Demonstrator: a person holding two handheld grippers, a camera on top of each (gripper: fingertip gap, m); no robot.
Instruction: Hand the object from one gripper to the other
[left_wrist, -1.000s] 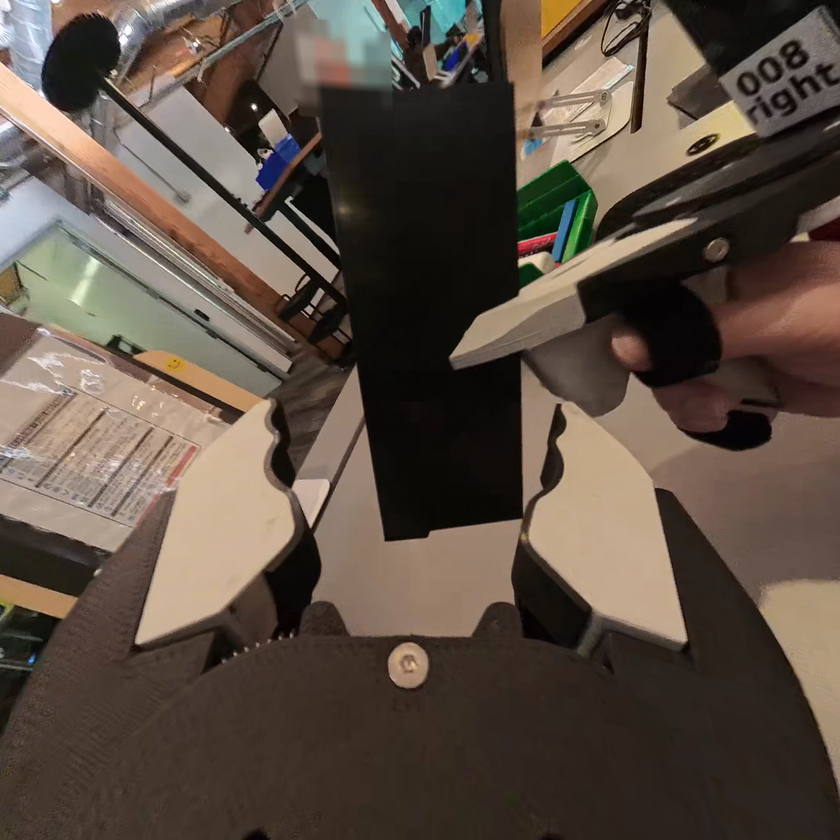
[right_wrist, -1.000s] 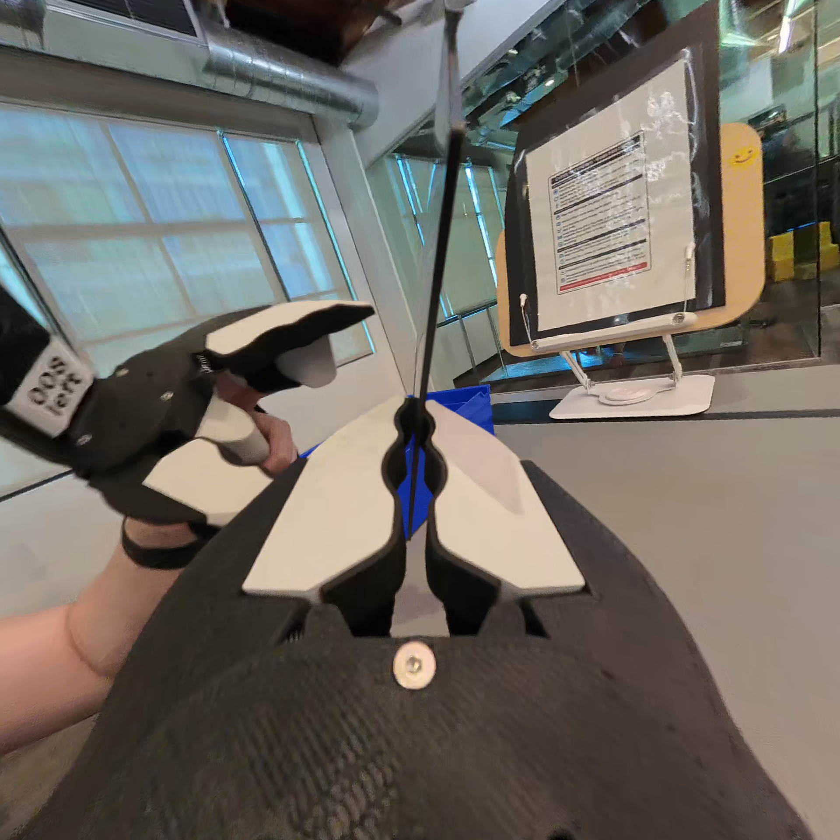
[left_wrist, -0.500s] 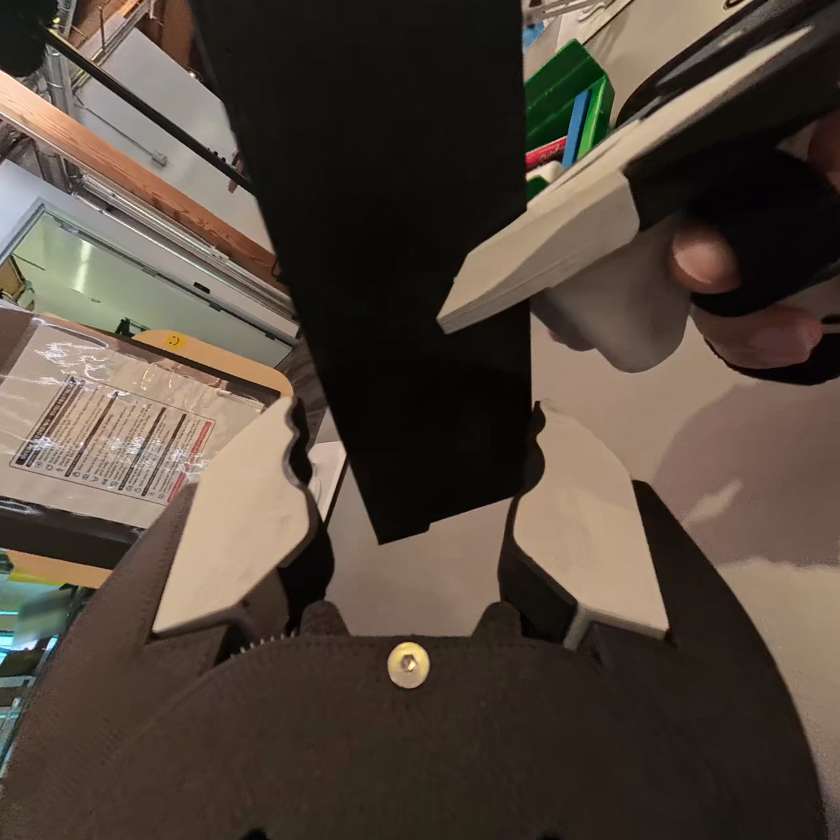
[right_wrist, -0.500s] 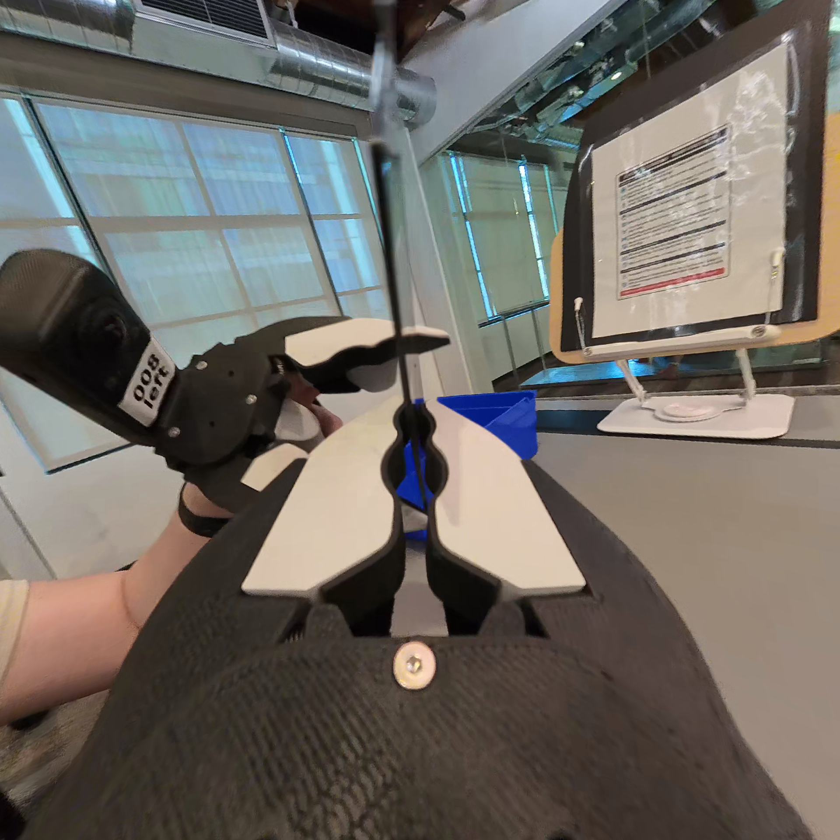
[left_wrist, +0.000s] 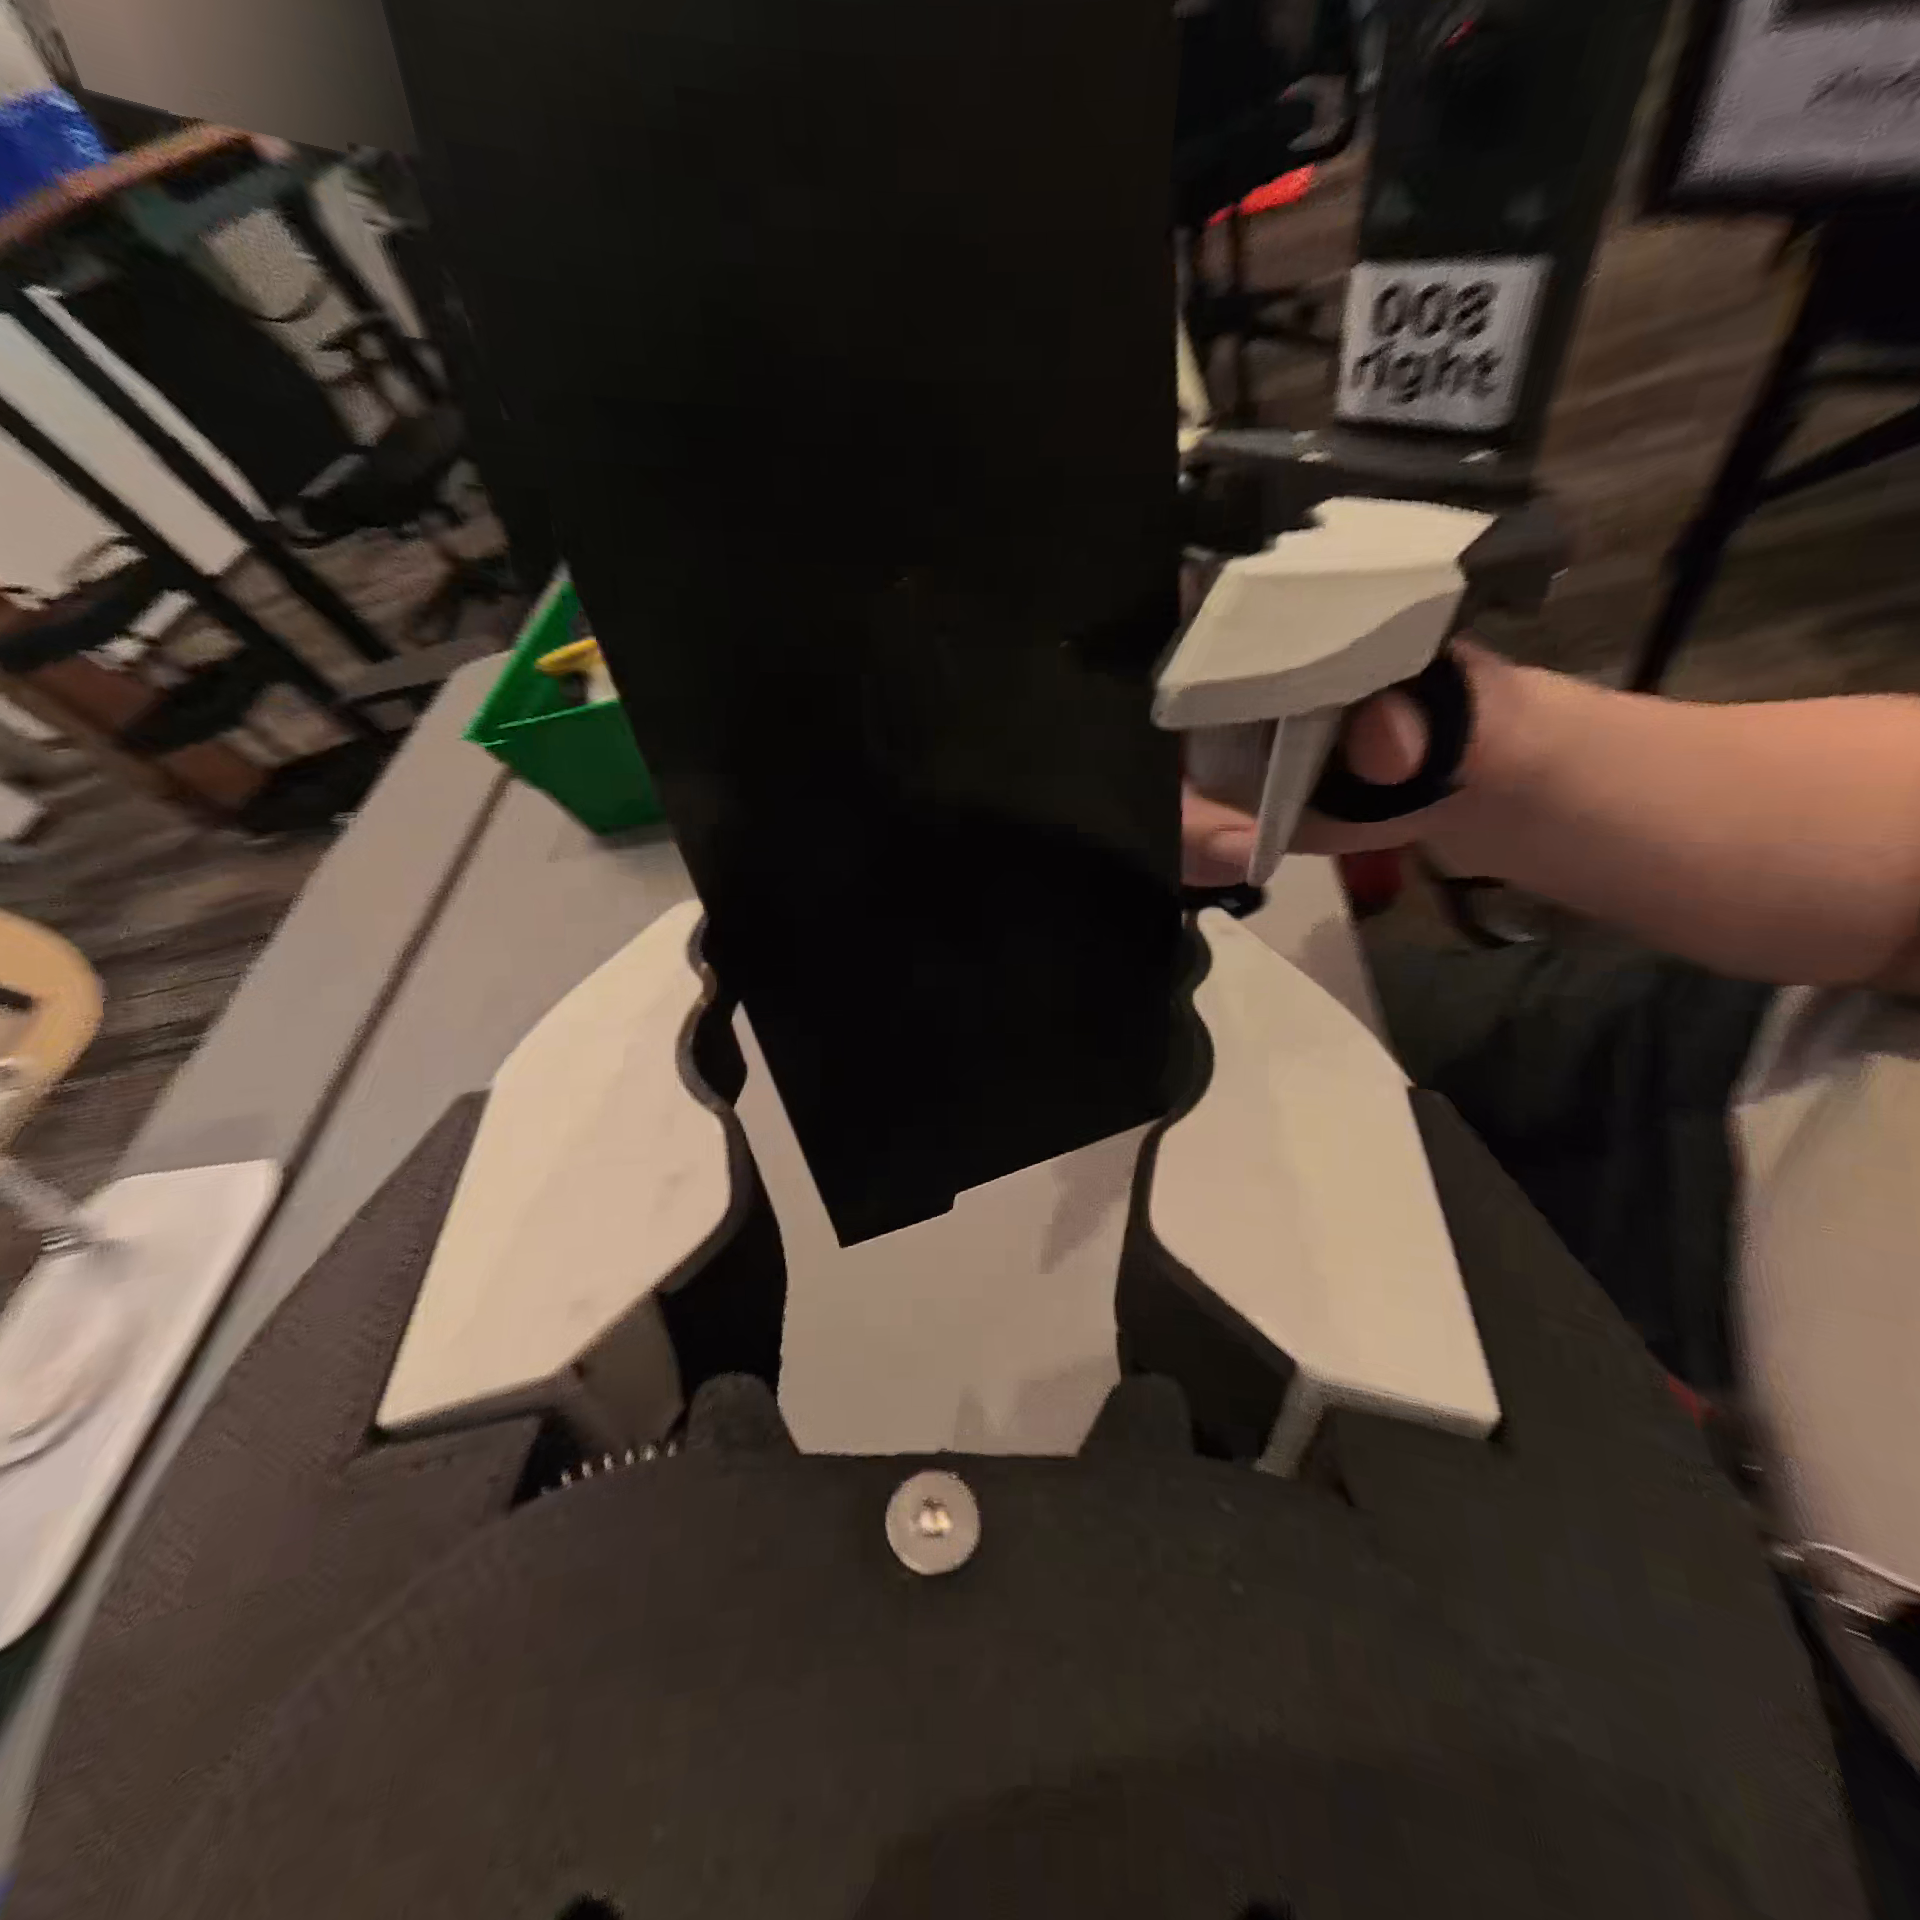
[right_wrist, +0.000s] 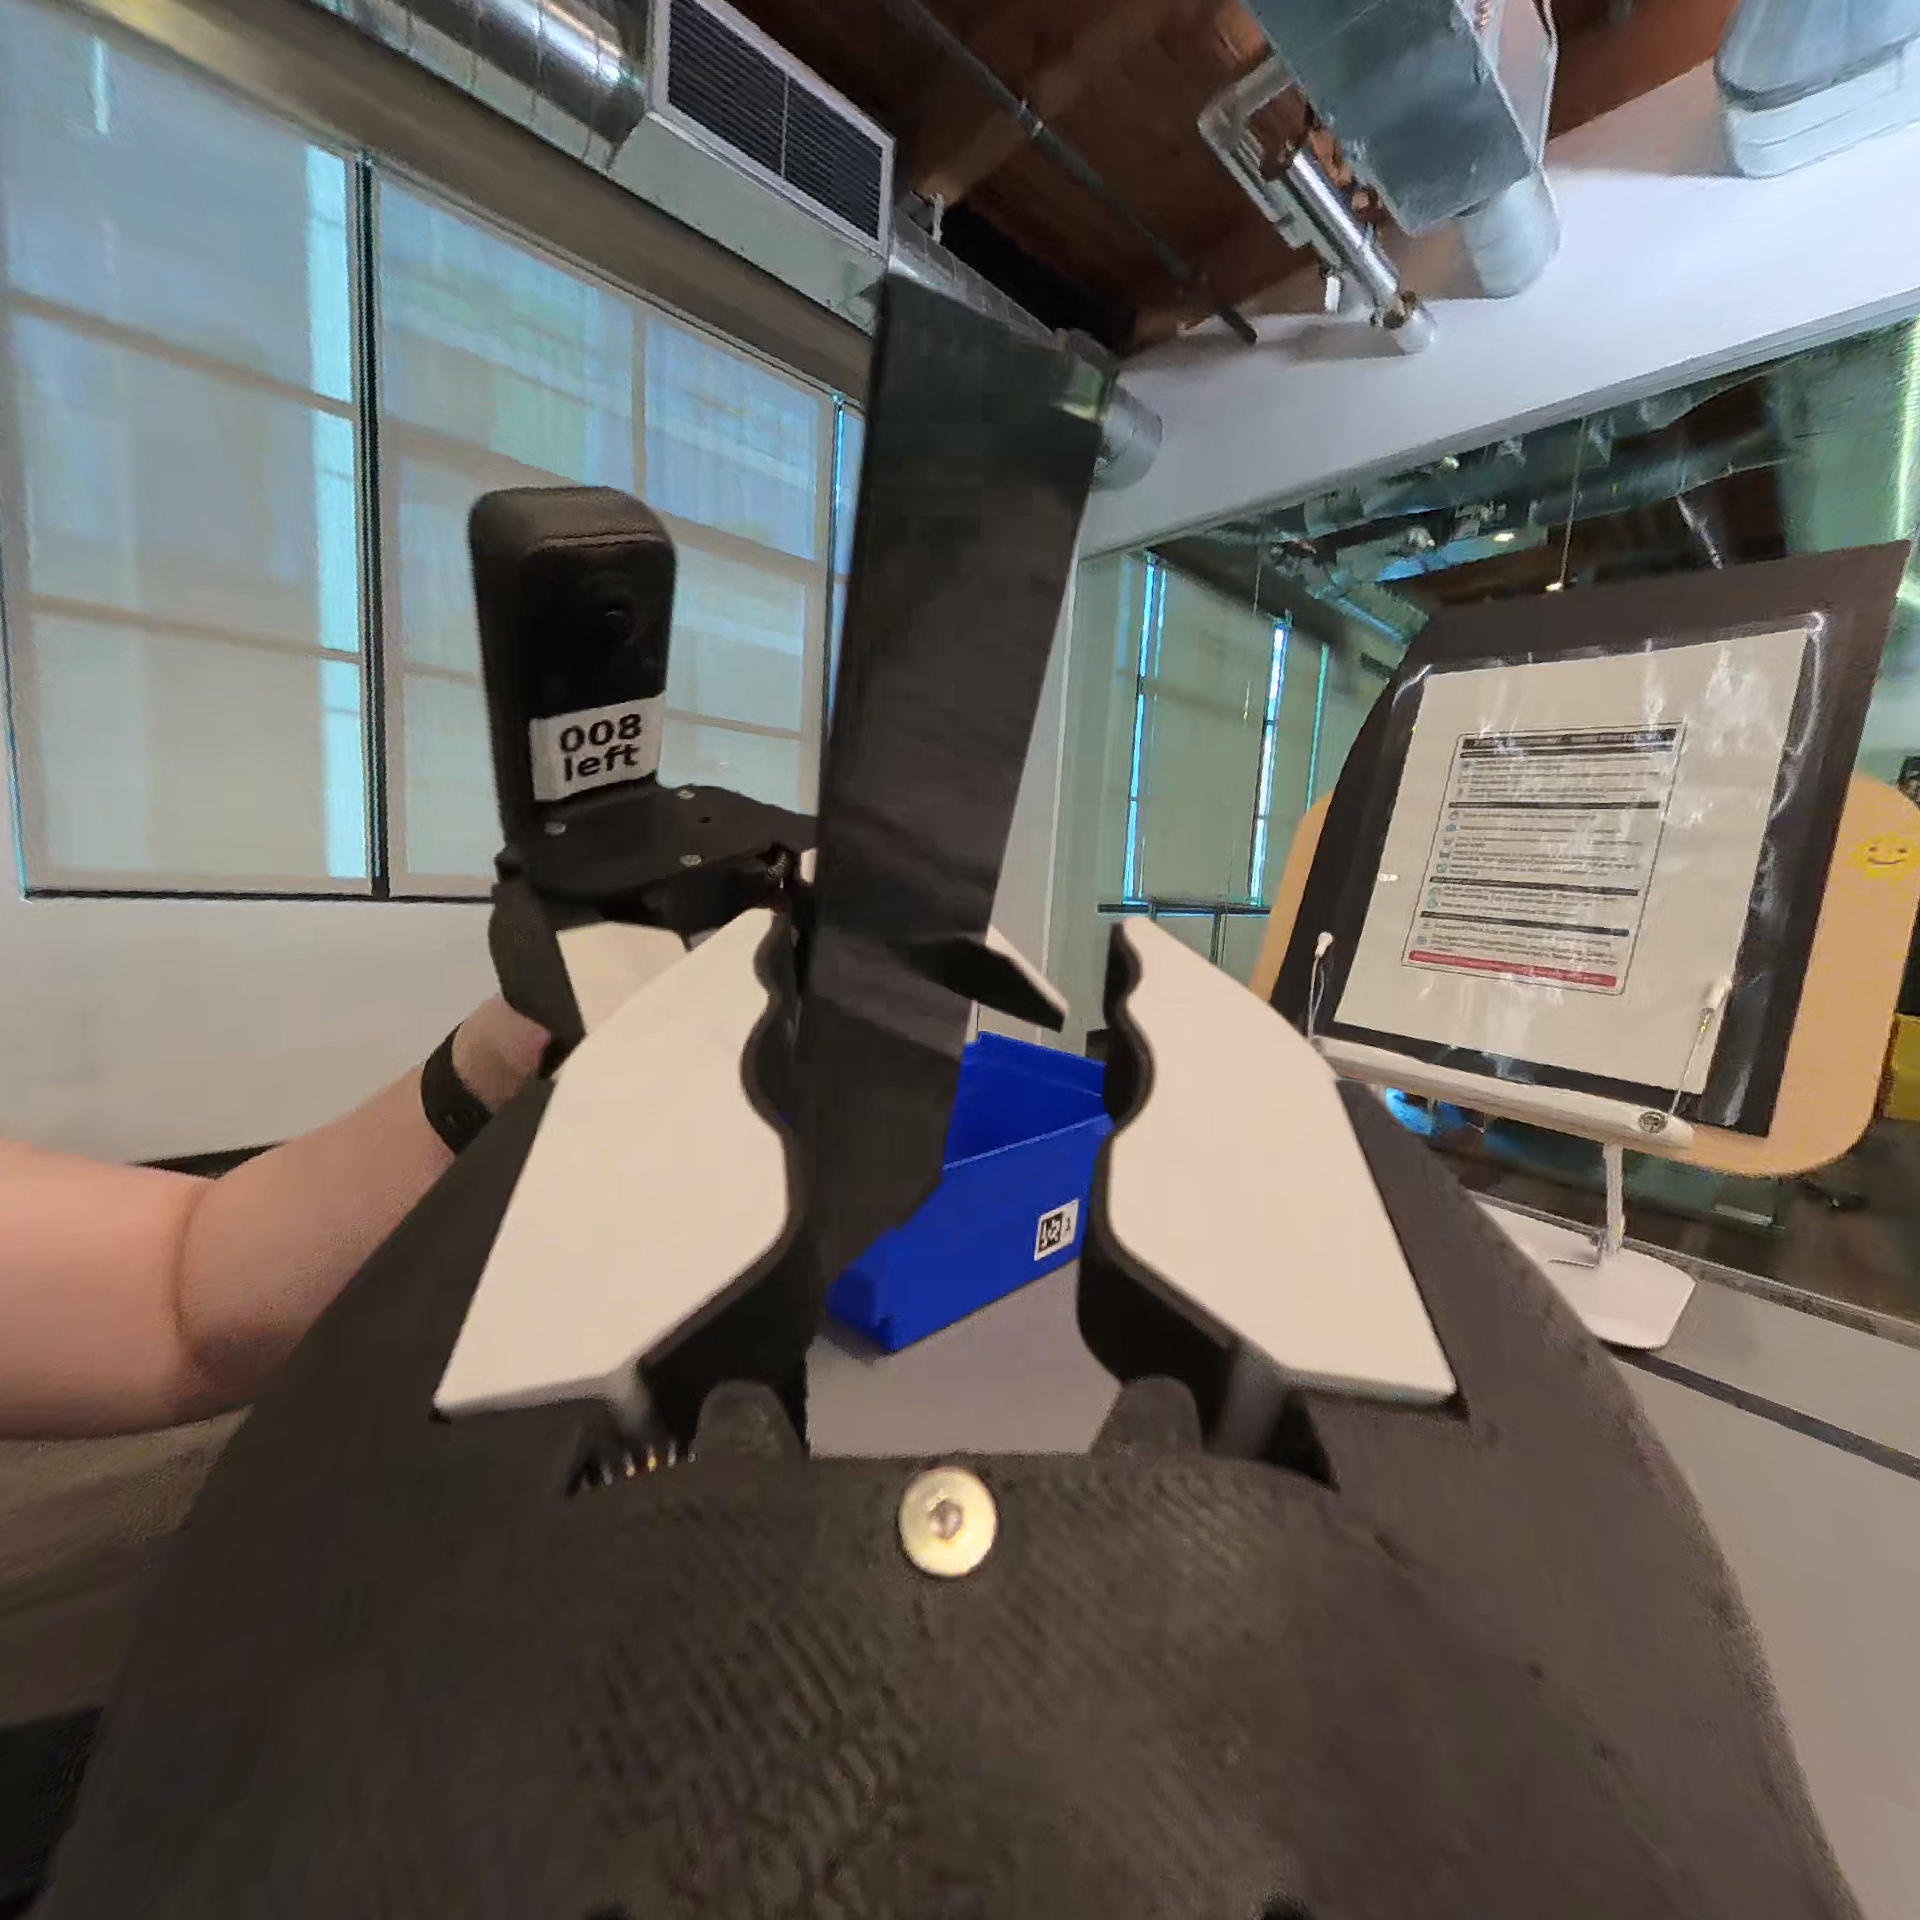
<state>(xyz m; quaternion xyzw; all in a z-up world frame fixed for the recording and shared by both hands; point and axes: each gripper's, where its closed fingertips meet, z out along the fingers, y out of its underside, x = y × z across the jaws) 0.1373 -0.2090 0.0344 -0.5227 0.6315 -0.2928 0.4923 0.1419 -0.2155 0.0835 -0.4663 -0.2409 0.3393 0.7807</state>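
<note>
A flat black plate (left_wrist: 831, 520) stands upright between the two grippers. My left gripper (left_wrist: 951, 945) is shut on its lower end, one finger pressing each side edge. In the right wrist view the plate (right_wrist: 935, 675) rises between the fingers of my right gripper (right_wrist: 945, 935), which is open. The plate lies close to its left finger, with a wide gap to the right finger. The right gripper (left_wrist: 1309, 644) also shows in the left wrist view, beside the plate's right edge. The left gripper's camera mount (right_wrist: 582, 665) shows behind the plate.
A blue bin (right_wrist: 997, 1195) sits on the grey table (right_wrist: 1766, 1455) beyond the grippers. A green bin (left_wrist: 561, 727) stands at the table's far end. A document stand (right_wrist: 1538, 862) holding a sheet stands at the right. A person's arms hold both grippers. Some 5 cm of space lies between my two pairs of fingers.
My left gripper has closed on the plate's lower end. My right gripper, shut on the plate before, has opened. Both views have swung round.
</note>
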